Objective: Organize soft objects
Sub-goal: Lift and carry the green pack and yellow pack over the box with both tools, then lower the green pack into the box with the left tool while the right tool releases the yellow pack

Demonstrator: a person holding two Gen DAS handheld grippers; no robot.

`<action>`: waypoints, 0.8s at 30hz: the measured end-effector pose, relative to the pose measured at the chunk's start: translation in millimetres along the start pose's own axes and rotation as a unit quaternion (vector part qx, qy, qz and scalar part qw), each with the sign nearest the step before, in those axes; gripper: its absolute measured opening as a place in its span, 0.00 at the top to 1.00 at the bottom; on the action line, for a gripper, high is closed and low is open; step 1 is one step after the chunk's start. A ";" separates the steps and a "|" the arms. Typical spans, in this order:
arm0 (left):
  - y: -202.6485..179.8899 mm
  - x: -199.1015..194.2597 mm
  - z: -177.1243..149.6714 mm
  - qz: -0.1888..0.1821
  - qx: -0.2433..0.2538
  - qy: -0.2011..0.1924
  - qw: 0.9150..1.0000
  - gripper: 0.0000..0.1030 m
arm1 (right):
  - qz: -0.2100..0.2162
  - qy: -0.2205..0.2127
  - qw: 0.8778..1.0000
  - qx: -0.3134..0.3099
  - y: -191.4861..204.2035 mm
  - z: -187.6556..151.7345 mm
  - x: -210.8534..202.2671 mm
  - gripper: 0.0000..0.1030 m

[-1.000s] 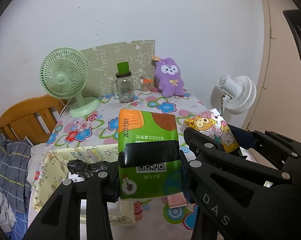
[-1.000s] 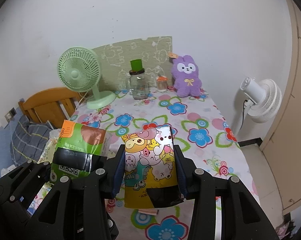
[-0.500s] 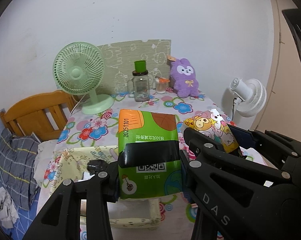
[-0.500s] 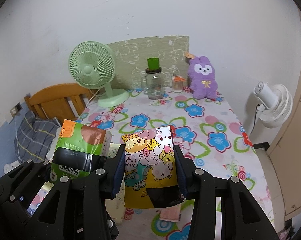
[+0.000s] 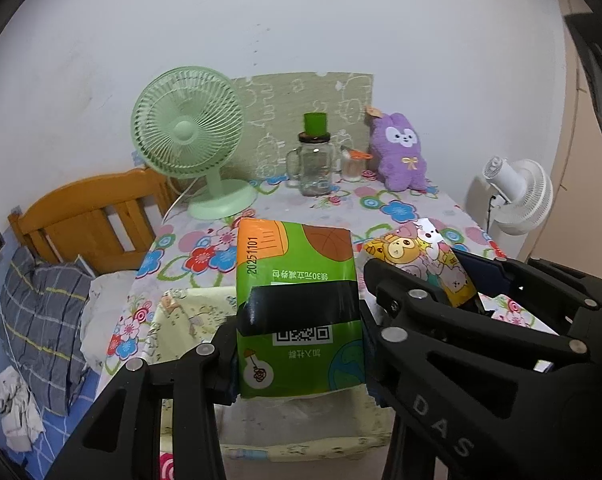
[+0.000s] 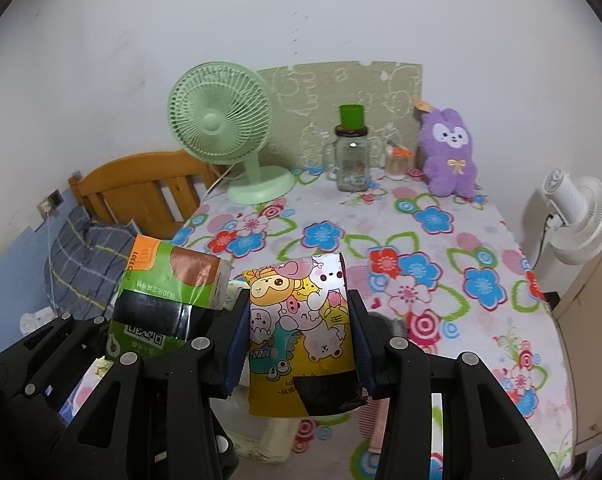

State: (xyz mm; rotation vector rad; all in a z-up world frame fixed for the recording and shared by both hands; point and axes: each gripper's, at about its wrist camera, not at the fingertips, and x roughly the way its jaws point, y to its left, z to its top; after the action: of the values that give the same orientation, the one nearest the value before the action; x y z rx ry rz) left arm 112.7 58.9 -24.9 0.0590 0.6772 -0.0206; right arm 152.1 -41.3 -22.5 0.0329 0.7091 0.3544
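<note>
My left gripper (image 5: 299, 336) is shut on a green tissue pack (image 5: 297, 280), held upright above a pale yellow fabric bin (image 5: 189, 312). Beside it on the right, my right gripper (image 6: 299, 320) is shut on a yellow cartoon-print pack (image 6: 297, 344), also upright. The right wrist view shows the green pack (image 6: 161, 296) at the left and a bit of the bin (image 6: 261, 432) below the fingers. In the left wrist view the cartoon pack (image 5: 417, 256) shows at the right. A purple plush bunny (image 6: 449, 156) sits at the table's back by the wall.
On the flowered tablecloth (image 6: 441, 260) stand a green desk fan (image 6: 221, 132), a glass jar with a green lid (image 6: 351, 160) and a small jar (image 6: 397, 160). A white fan (image 6: 573, 216) stands off the right edge. To the left are a wooden headboard (image 5: 89, 216) and a plaid pillow (image 5: 41, 320).
Both grippers have moved left together with their packs still gripped. The table and fan have slid to the right in both views, and more of the bin lies under the packs.
</note>
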 end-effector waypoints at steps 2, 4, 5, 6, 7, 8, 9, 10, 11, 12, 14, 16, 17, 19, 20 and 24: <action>6.2 2.9 -1.0 0.005 -0.004 0.003 1.000 0.54 | 0.004 0.004 1.000 -0.004 6.3 -0.3 4.1 0.53; 12.8 5.9 -2.8 0.009 -0.008 0.006 1.000 0.54 | 0.007 0.008 1.000 -0.009 13.0 -0.7 9.0 0.53; 15.9 7.6 -3.7 0.011 -0.009 0.008 1.000 0.54 | 0.009 0.011 1.000 -0.011 16.3 -1.0 12.0 0.53; 17.7 8.7 -4.3 0.012 -0.010 0.009 1.000 0.54 | 0.010 0.013 1.000 -0.012 17.6 -1.3 13.9 0.53; 20.6 10.5 -5.5 0.014 -0.011 0.011 1.000 0.54 | 0.014 0.017 1.000 -0.014 20.6 -1.7 17.2 0.53; 23.3 12.3 -6.3 0.016 -0.013 0.013 1.000 0.54 | 0.017 0.019 1.000 -0.015 22.5 -2.5 19.0 0.53; 26.1 14.2 -7.4 0.019 -0.014 0.015 1.000 0.54 | 0.021 0.022 0.999 -0.015 24.9 -2.9 21.6 0.53; 28.2 15.7 -8.4 0.020 -0.015 0.016 1.000 0.54 | 0.022 0.025 0.999 -0.016 26.9 -3.4 24.0 0.53; 30.3 16.6 -10.1 0.022 -0.015 0.017 1.000 0.54 | 0.023 0.027 0.999 -0.018 29.2 -4.0 26.5 0.53; 33.3 19.0 -11.8 0.023 -0.017 0.020 0.999 0.54 | 0.024 0.029 0.999 -0.020 31.3 -4.4 29.3 0.53; 37.8 23.3 -13.9 0.026 -0.019 0.024 0.999 0.54 | 0.026 0.035 0.999 -0.023 36.0 -5.5 34.8 0.53; 42.6 27.3 -16.0 0.028 -0.021 0.028 0.999 0.54 | 0.030 0.039 0.998 -0.025 39.4 -6.4 39.3 0.53; 45.1 29.2 -17.0 0.028 -0.022 0.031 0.999 0.54 | 0.032 0.043 0.998 -0.027 41.2 -6.9 42.4 0.53; 50.2 33.8 -20.0 0.030 -0.024 0.037 0.999 0.54 | 0.035 0.047 0.998 -0.029 43.9 -7.9 46.7 0.53; 52.5 36.4 -21.8 0.031 -0.025 0.041 0.998 0.54 | 0.037 0.049 0.998 -0.030 46.0 -8.9 49.5 0.53; 61.3 43.9 -27.9 0.022 -0.034 0.057 0.998 0.53 | 0.048 0.061 0.997 -0.026 50.8 -13.3 60.1 0.53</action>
State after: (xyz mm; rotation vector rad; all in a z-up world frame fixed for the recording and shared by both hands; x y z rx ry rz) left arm 131.8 121.8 -71.2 0.0092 0.7900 0.0484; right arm 170.1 25.0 -63.0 -0.0053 0.8208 0.4693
